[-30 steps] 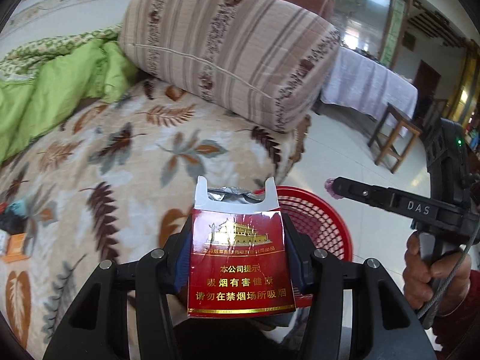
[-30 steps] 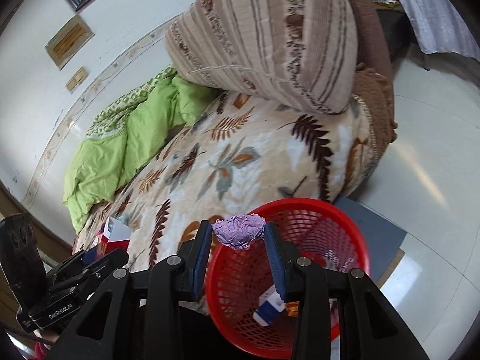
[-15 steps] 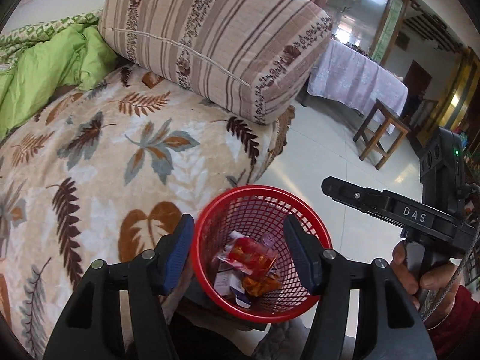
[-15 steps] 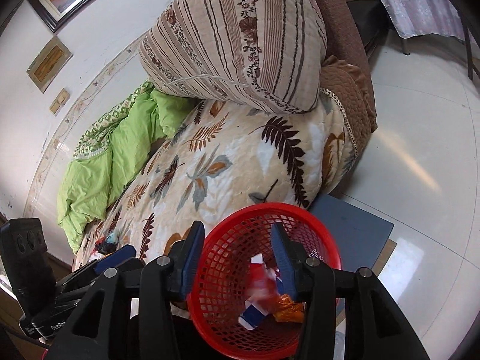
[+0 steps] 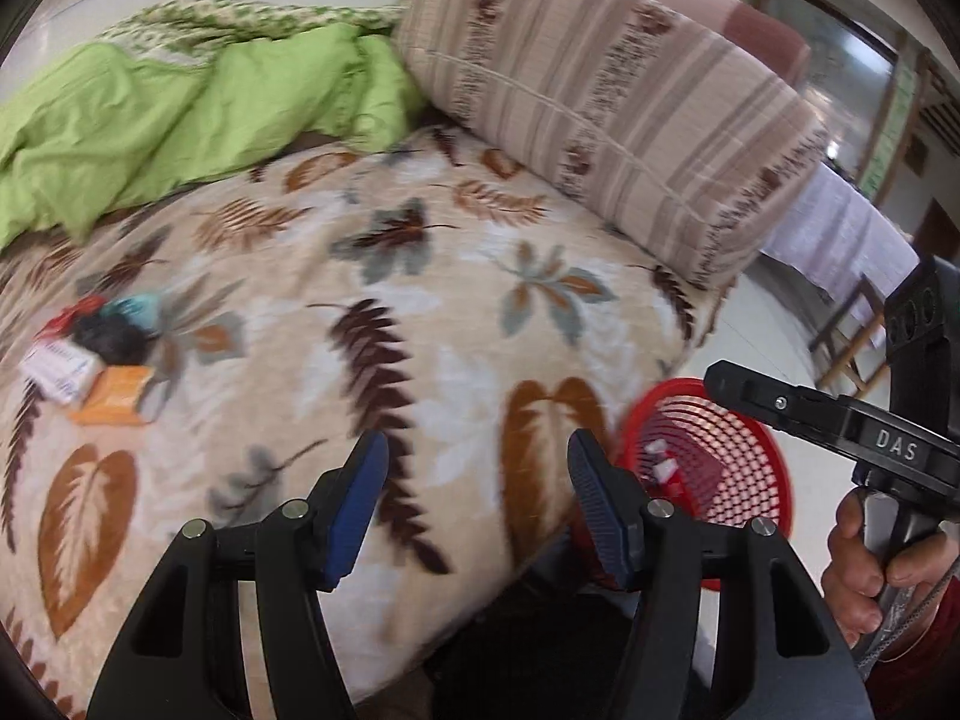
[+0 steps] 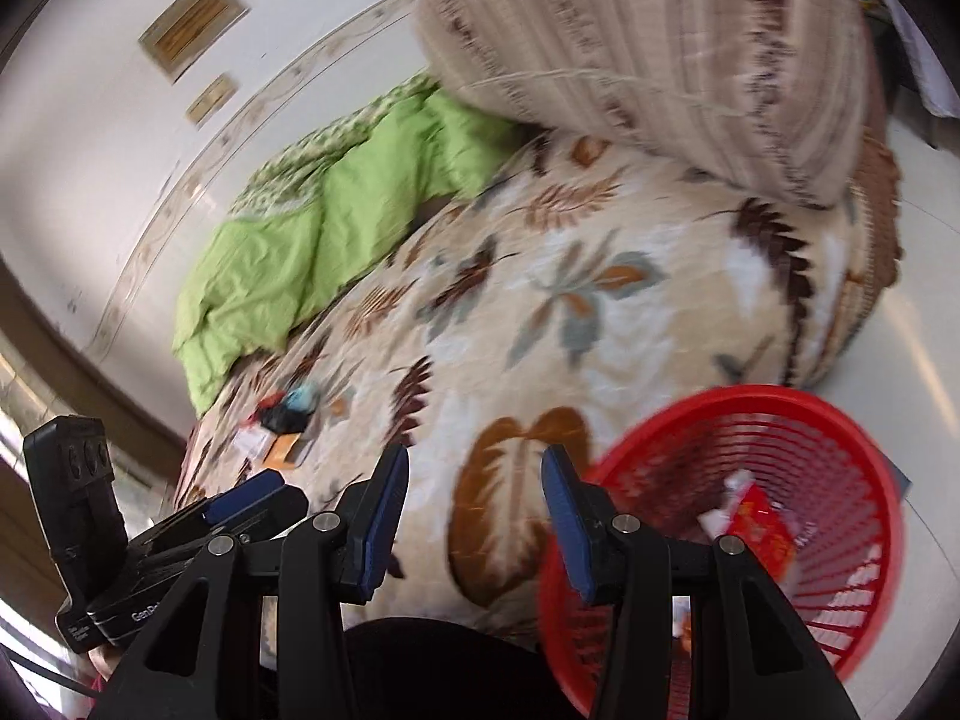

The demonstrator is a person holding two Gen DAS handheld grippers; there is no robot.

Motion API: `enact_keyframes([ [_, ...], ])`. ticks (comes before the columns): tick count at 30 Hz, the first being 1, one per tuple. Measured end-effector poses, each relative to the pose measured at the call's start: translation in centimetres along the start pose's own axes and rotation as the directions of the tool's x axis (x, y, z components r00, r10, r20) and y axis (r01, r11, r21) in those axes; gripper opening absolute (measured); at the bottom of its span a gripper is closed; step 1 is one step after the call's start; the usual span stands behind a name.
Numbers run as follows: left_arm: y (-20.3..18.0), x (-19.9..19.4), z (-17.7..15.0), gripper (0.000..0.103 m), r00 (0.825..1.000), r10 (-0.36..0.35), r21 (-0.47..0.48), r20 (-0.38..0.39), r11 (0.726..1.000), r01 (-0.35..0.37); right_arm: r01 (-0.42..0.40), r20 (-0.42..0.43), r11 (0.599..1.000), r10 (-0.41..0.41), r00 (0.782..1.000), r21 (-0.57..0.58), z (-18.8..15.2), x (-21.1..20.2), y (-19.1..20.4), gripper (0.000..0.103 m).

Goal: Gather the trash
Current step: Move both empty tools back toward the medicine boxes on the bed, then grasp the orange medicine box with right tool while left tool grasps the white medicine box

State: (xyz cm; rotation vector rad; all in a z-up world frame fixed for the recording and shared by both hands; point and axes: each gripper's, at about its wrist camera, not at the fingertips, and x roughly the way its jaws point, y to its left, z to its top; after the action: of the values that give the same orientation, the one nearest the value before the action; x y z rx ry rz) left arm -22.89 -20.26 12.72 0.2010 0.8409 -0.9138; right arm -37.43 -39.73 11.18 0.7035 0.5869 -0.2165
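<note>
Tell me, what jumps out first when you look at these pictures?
The bright red basket beside the bed, with a red packet lying inside. Then the lime-green quilt bunched at the bed's far side, and a small heap of litter on the leafy blanket.

Probably a home bedroom, leaf-print blanket on bed, green quilt, striped bolster

Left wrist view looks down along its tongs across the bed, close, basket at right. Right wrist view sits beside it, angled likewise over the bed, basket nearer. Both share the bed, the basket and the pillow.
</note>
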Motion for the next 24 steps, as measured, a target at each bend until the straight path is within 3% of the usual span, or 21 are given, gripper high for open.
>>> enact_keyframes([
  [5, 6.9, -1.4, -0.5, 0.061, 0.997, 0.072, -0.130, 0.012, 0.989, -0.070, -0.067, -0.067, 0.992, 0.060, 0.996, -0.102, -0.1, 4.2, 5.1, 0.049],
  [10, 14.5, -2.9, -0.8, 0.061, 0.987, 0.160, -0.286, 0.014, 0.947, -0.149, -0.133, -0.161, 0.969, 0.100, 0.982, -0.208, -0.7, 9.0, 10.2, 0.049],
  [16, 23.4, -4.2, -0.6, 0.061, 0.973, 0.231, -0.463, -0.016, 0.861, -0.212, -0.228, -0.279, 0.930, 0.146, 0.949, -0.288, -0.5, 16.0, 15.6, 0.049],
  [18, 26.1, -5.1, -0.9, 0.061, 0.968, 0.251, -0.538, -0.019, 0.813, -0.222, -0.261, -0.323, 0.914, 0.157, 0.934, -0.311, -0.2, 19.1, 17.3, 0.050],
  [22, 28.8, -6.7, -1.8, 0.061, 0.959, 0.283, -0.591, -0.006, 0.773, -0.232, -0.317, -0.400, 0.886, 0.169, 0.901, -0.338, 0.2, 24.9, 20.2, 0.053],
  [24, 29.9, -7.1, -2.4, 0.061, 0.954, 0.300, -0.601, -0.011, 0.760, -0.246, -0.320, -0.404, 0.868, 0.155, 0.901, -0.380, 0.3, 27.3, 21.5, 0.056],
])
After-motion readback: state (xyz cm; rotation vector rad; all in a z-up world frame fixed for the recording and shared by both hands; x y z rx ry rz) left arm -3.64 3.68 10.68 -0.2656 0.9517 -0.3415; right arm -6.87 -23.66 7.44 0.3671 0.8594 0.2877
